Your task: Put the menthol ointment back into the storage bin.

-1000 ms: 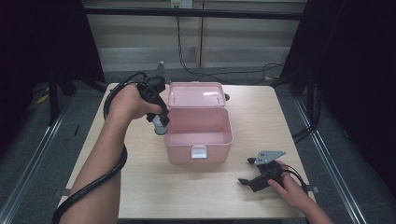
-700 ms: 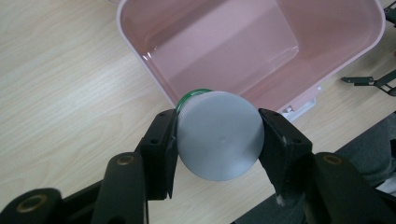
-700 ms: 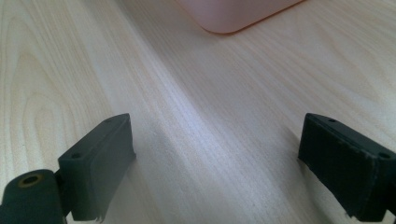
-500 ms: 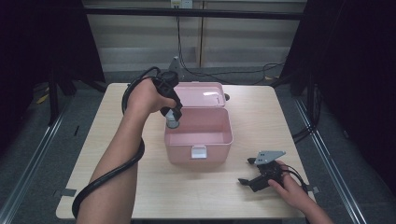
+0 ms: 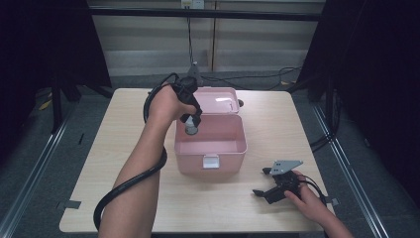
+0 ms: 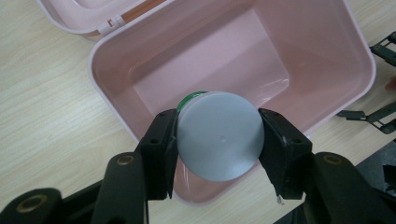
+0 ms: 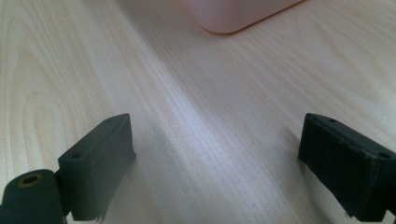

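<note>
I hold a small jar (image 6: 219, 135) in my left tongs (image 6: 218, 140), which are squeezed tight on its two sides, and its grey round lid faces up at me. The jar hangs over the open pink box (image 6: 327, 51), near the box's left wall. The box looks empty inside. To do this well, I think I should go down slowly, keep the jar straight up, and stay away from the wall so it does not bump. I should let go only when the jar sits on the box floor. My right tongs (image 7: 217, 168) are wide open and hold nothing, resting on the desk (image 7: 210, 93) to the right of the box. A second ago my left tongs were outside the box, beside its left wall; now they are over it.
</note>
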{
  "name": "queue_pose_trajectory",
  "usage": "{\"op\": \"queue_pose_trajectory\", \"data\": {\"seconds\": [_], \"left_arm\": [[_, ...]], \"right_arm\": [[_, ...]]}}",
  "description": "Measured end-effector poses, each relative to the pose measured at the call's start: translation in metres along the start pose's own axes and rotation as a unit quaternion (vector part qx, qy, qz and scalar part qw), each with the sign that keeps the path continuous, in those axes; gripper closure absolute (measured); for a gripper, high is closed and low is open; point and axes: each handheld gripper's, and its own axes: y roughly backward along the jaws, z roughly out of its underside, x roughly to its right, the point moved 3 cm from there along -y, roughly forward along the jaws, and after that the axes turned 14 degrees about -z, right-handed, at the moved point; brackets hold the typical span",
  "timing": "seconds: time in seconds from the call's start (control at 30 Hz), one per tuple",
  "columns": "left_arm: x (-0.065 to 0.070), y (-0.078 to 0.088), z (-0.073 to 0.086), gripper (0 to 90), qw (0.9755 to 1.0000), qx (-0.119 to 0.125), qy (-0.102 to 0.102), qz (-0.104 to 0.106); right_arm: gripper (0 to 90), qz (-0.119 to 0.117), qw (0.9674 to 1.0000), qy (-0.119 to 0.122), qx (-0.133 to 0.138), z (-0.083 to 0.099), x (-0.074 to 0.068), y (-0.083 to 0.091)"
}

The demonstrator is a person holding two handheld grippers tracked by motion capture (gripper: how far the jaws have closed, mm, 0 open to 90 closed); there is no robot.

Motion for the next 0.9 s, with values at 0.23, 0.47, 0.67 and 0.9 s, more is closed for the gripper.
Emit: {"op": "queue_pose_trajectory", "data": {"seconds": [0.23, 0.47, 0.67, 0.9], "left_arm": [[0.004, -0.017, -0.008, 49.9, 1.0000, 0.001, 0.008, -0.005], [0.009, -0.030, -0.014, 49.9, 0.9999, 0.002, 0.007, -0.011], [0.013, -0.040, -0.019, 49.9, 0.9998, 0.004, 0.008, -0.016], [0.018, -0.056, -0.022, 49.9, 0.9998, 0.000, 0.007, -0.021]], "right_arm": [[9.6, 0.000, 1.0000, 0.001, 0.000, 0.000, 0.000, 0.000], [9.5, 0.002, 1.0000, 0.004, 0.000, 0.000, 0.001, 0.000], [9.5, 0.002, 1.0000, 0.002, 0.001, 0.000, 0.000, 0.000], [9.6, 0.003, 1.0000, 0.002, 0.001, 0.000, 0.000, 0.000]]}}
